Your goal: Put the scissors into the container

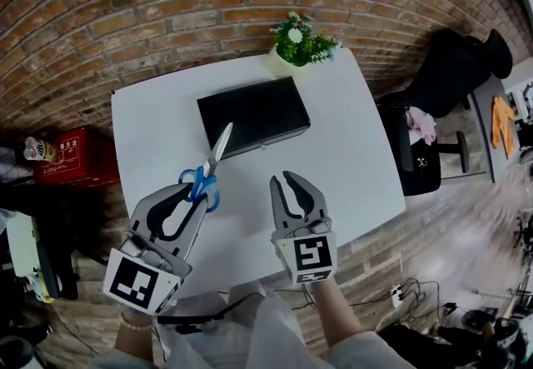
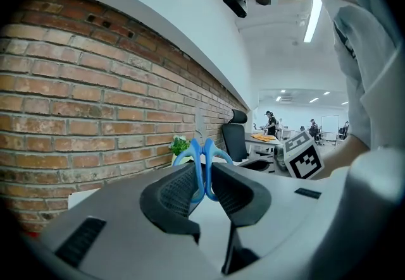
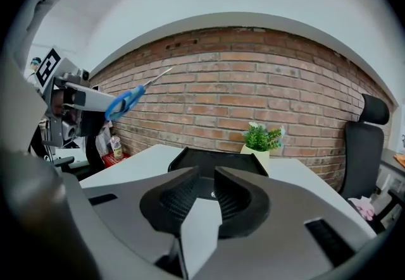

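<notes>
Scissors (image 1: 206,172) with blue handles are clamped by those handles in the left hand-held gripper (image 1: 198,191) and held in the air over the near part of the white desk (image 1: 150,126). Their blades are closed and point toward the black container (image 1: 254,113). In the head view the blade tip overlaps the container's near-left edge, and the height of the tip above it cannot be judged there. The left gripper view shows only the two blue loops (image 2: 202,162) rising between the pads, with the blades almost wholly hidden behind them. The right hand-held gripper (image 1: 291,182) hovers beside the left, its jaws a narrow gap apart with nothing between them. In the right gripper view those jaws cover much of the container's (image 3: 215,160) floor. A potted plant (image 1: 301,41) stands just behind the container at the desk's far edge.
</notes>
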`<state>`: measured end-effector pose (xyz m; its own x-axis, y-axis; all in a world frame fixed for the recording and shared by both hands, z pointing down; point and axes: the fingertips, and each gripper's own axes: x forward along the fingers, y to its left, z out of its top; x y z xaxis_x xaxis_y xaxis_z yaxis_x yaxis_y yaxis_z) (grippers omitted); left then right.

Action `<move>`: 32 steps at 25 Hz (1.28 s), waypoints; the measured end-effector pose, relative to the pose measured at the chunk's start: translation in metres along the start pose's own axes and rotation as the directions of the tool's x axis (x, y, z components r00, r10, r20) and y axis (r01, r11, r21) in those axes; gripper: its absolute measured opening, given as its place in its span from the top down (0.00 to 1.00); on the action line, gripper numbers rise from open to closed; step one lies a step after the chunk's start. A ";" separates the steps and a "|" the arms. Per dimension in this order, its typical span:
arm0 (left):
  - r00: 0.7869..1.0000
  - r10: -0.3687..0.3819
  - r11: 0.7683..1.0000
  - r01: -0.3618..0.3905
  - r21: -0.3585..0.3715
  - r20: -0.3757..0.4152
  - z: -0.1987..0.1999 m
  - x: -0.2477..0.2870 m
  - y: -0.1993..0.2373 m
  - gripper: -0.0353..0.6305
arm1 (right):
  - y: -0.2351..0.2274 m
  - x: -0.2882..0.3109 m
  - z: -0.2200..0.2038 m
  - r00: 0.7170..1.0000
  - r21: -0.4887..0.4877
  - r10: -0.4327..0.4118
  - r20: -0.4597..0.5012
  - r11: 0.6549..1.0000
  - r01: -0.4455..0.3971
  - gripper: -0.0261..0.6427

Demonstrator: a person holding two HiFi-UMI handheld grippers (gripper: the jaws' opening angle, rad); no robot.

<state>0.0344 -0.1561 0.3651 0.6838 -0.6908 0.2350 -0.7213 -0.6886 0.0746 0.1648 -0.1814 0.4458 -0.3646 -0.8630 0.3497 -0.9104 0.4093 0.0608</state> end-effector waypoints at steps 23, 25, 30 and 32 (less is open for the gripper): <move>0.994 0.100 0.993 -0.102 -0.056 -0.036 -0.025 0.007 0.028 0.80 | -0.014 0.111 -0.076 0.981 0.027 0.056 -0.187 0.998 -0.052 0.79; 0.994 0.100 0.993 -0.102 -0.054 -0.034 -0.025 0.009 0.031 0.80 | -0.014 0.117 -0.080 0.979 0.030 0.055 -0.197 0.998 -0.050 0.79; 0.994 0.108 0.992 -0.110 -0.063 -0.035 -0.022 0.015 0.030 0.80 | -0.028 0.121 -0.085 0.977 0.025 0.024 -0.210 1.000 -0.019 0.80; 0.993 0.107 0.992 -0.110 -0.057 -0.040 -0.022 0.015 0.031 0.80 | -0.028 0.122 -0.085 0.979 0.029 0.020 -0.202 0.999 -0.014 0.82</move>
<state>0.0196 -0.1831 0.3925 0.5974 -0.7513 0.2805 -0.7970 -0.5951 0.1036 0.1626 -0.2729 0.5658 -0.3356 -0.7769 0.5328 -0.9103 0.4129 0.0286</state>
